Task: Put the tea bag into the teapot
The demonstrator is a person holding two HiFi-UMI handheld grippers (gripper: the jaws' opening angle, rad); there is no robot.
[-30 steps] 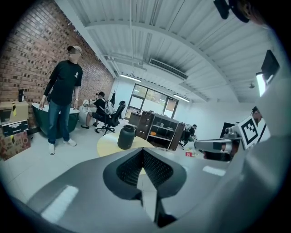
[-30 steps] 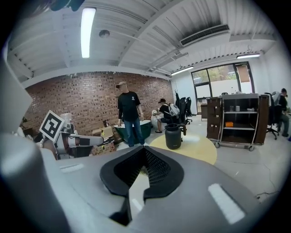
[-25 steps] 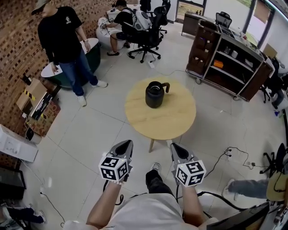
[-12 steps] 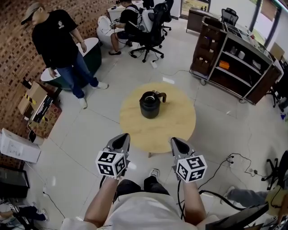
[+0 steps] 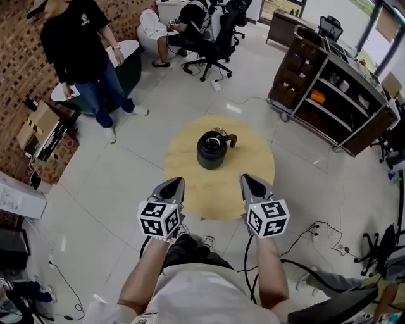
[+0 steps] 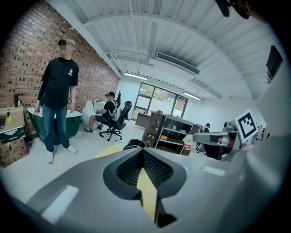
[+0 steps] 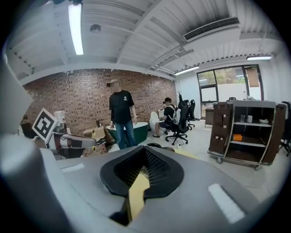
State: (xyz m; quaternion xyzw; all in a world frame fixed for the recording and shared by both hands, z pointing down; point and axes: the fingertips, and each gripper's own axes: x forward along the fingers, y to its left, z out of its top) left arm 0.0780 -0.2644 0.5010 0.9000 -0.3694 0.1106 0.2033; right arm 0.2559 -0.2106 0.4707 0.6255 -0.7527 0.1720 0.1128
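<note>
A black teapot (image 5: 211, 149) with a side handle stands near the middle of a round wooden table (image 5: 247, 168). Its top shows just over the jaws in the left gripper view (image 6: 135, 144) and in the right gripper view (image 7: 154, 145). I see no tea bag in any view. My left gripper (image 5: 172, 188) and right gripper (image 5: 252, 185) are held side by side over the table's near edge, short of the teapot. Both point at the teapot. The left gripper (image 6: 143, 152) is shut and empty, and so is the right gripper (image 7: 146, 151).
A person in black (image 5: 82, 44) stands at the far left beside a green tub (image 5: 126, 63). Another person sits on an office chair (image 5: 202, 19) at the back. A brown shelf cart (image 5: 329, 88) stands at the right. Cables (image 5: 323, 228) lie on the floor at the right.
The table and teapot have come closer. Both grippers, earlier over the floor short of the table, now reach over its near edge. Their jaws stay closed.
</note>
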